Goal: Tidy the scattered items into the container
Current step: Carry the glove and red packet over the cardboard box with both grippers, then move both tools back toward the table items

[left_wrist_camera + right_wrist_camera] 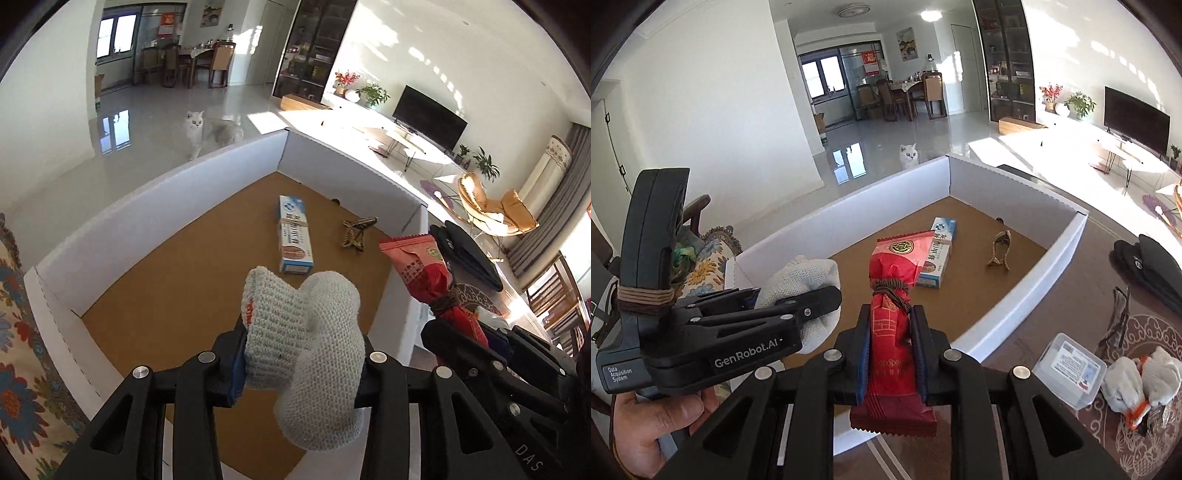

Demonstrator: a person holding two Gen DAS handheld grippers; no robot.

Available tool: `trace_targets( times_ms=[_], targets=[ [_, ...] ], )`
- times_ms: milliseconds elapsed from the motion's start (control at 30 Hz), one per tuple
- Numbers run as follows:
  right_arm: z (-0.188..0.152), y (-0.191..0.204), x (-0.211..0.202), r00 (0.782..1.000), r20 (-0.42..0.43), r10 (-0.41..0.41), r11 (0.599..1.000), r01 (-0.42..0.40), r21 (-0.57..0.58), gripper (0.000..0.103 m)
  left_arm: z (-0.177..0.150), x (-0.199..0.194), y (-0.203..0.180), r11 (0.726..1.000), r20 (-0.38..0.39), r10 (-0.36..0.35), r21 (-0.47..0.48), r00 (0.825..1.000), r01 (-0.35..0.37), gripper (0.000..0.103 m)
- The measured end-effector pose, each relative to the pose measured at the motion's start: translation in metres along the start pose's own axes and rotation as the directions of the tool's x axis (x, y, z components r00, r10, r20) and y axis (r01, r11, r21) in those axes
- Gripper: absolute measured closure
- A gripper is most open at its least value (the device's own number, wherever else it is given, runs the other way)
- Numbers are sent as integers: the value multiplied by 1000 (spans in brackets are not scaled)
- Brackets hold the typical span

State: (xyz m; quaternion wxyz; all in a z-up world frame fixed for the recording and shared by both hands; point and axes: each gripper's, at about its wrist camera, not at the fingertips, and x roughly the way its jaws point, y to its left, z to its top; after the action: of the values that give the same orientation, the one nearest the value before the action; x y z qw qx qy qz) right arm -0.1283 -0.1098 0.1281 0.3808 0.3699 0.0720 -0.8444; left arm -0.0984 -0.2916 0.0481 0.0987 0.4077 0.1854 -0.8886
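Knit glove (306,354): soft, light, squashes, pinched mid-bundle in left claw (301,363) above box (155,192). Red snack packet (892,332): crinkly, slippery, right claw (891,360) clamped shut across its middle. Toothpaste carton (293,236) already inside.

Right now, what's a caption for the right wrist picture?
Right gripper carries a red snack packet toward the white box.
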Motion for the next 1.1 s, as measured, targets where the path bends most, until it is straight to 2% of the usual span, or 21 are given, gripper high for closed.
trace_targets(
  times_ms=[100,167,233,267,300,333,400,433,500,533,633,700,767,833,967,1033,1100],
  targets=[
    [16,4,41,999,-45,-23,1000,24,5,83,7,27,28,997,-65,42,-69,997,-46,62],
    [19,4,66,995,-85,-53,999,54,9,83,4,43,39,991,-115,56,-118,992,-69,54],
    [19,2,83,989,-122,-86,996,88,14,82,0,56,46,984,-186,24,-167,982,-56,48],
    [18,0,89,985,-142,-94,995,97,20,79,-2,60,47,982,-210,-2,-183,978,-37,40],
    [18,0,96,980,-168,-104,994,109,21,78,-3,63,46,983,-227,-14,-181,974,-28,37],
    [17,-1,101,975,-194,-110,993,116,19,72,-4,64,44,985,-237,-13,-172,971,-29,35],
    [14,-6,104,970,-217,-109,992,118,32,70,-4,65,42,986,-248,1,-160,969,-42,35],
    [13,-10,104,969,-222,-109,992,121,41,65,-4,64,41,986,-244,0,-159,970,-40,34],
    [13,-19,99,971,-210,-115,990,130,62,57,-5,60,41,987,-226,-18,-160,974,-19,31],
    [12,-22,95,973,-202,-116,989,132,72,55,-5,59,40,988,-219,-28,-157,975,-7,26],
    [12,-26,80,979,-172,-111,988,128,89,54,-3,56,36,991,-197,-25,-136,980,-2,14],
    [13,-25,60,986,-123,-110,989,121,86,52,-1,52,33,993,-177,-1,-117,984,-20,9],
    [12,-25,35,990,-58,-125,988,130,80,51,0,38,29,994,-112,40,-95,993,-51,0],
    [6,-29,5,989,17,-148,987,146,73,50,0,13,20,994,-21,74,-79,997,-76,0],
    [-25,-45,-62,958,162,-237,971,229,68,50,-3,-49,-19,1000,148,-5,-22,989,8,0],
    [-51,-60,-92,936,195,-292,956,282,78,50,-9,-77,-52,996,201,-77,58,977,66,0],
    [-84,-79,-115,911,191,-365,931,354,87,49,-22,-99,-92,978,221,-161,164,962,126,0]
  ],
)
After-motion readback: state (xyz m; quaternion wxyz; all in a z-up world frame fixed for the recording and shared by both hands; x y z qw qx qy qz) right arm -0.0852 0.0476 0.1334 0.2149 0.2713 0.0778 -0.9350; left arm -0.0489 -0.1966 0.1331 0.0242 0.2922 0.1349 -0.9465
